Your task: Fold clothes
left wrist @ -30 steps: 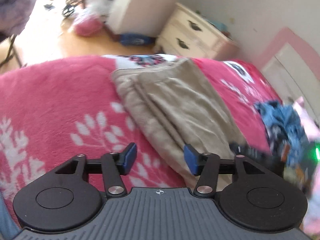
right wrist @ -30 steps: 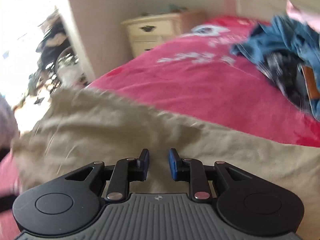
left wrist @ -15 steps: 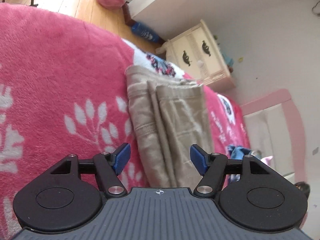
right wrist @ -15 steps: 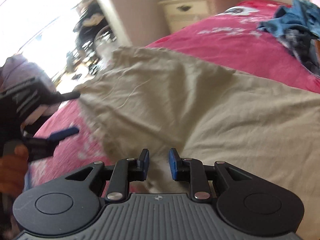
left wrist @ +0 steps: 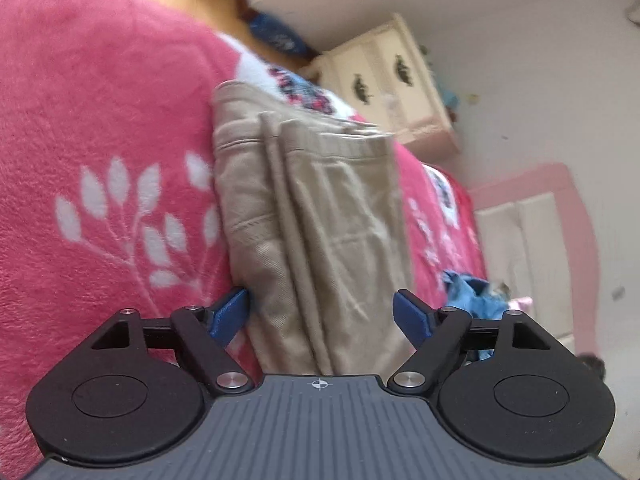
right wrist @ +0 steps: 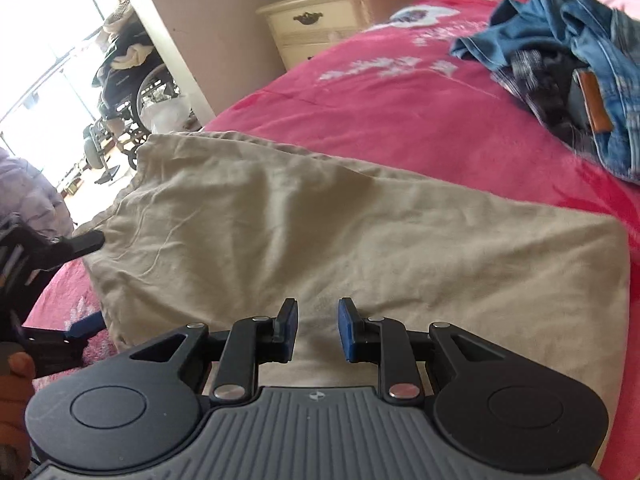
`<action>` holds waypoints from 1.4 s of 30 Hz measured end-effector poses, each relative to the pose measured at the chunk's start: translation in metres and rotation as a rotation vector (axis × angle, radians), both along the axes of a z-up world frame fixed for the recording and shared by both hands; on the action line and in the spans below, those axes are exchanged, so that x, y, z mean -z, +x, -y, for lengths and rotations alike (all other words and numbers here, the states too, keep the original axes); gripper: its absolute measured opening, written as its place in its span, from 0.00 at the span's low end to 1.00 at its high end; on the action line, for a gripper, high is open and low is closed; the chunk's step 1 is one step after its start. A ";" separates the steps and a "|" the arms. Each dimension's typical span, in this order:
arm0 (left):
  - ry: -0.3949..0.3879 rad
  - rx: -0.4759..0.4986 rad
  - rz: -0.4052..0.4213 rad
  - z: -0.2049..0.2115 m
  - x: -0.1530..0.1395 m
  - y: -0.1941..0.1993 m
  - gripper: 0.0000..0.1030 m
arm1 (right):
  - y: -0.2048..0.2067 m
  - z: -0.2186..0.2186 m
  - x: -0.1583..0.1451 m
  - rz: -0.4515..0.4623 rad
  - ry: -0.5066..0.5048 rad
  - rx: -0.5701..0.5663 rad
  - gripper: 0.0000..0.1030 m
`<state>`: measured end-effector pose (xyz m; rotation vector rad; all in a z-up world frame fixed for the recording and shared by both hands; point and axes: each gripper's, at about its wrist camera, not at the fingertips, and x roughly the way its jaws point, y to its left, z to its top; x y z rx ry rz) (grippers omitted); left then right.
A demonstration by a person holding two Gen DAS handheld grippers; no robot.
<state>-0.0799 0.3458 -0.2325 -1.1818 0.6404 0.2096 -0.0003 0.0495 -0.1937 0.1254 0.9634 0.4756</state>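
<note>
Folded khaki trousers (left wrist: 320,208) lie lengthwise on the pink blanket (left wrist: 100,120). My left gripper (left wrist: 320,316) straddles their near end. Its jaws are opening wide with the cloth between the blue pads (left wrist: 230,316), which do not press it. In the right wrist view the same trousers (right wrist: 320,232) spread across the bed. My right gripper (right wrist: 318,328) hovers low over their near edge, its pads a narrow gap apart with nothing pinched. The left gripper (right wrist: 96,280) shows at the cloth's left end, one finger above it and one below, held by a hand (right wrist: 12,380).
A heap of blue jeans and dark clothes (right wrist: 580,60) lies on the blanket (right wrist: 400,100) at the far right. A cream nightstand (right wrist: 340,20) stands beyond the bed, and a wheelchair (right wrist: 132,92) by the bright window. A pink headboard (left wrist: 532,216) borders the bed.
The left gripper's jaws have spread wider and it has rolled and sunk toward the trousers' end. The right gripper has slid sideways along the cloth, and the left gripper has come into its view.
</note>
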 end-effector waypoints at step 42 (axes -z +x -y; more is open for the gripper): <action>0.538 -0.012 0.119 0.062 -0.066 0.012 0.16 | 0.012 -0.001 -0.022 -0.028 0.107 -0.143 0.15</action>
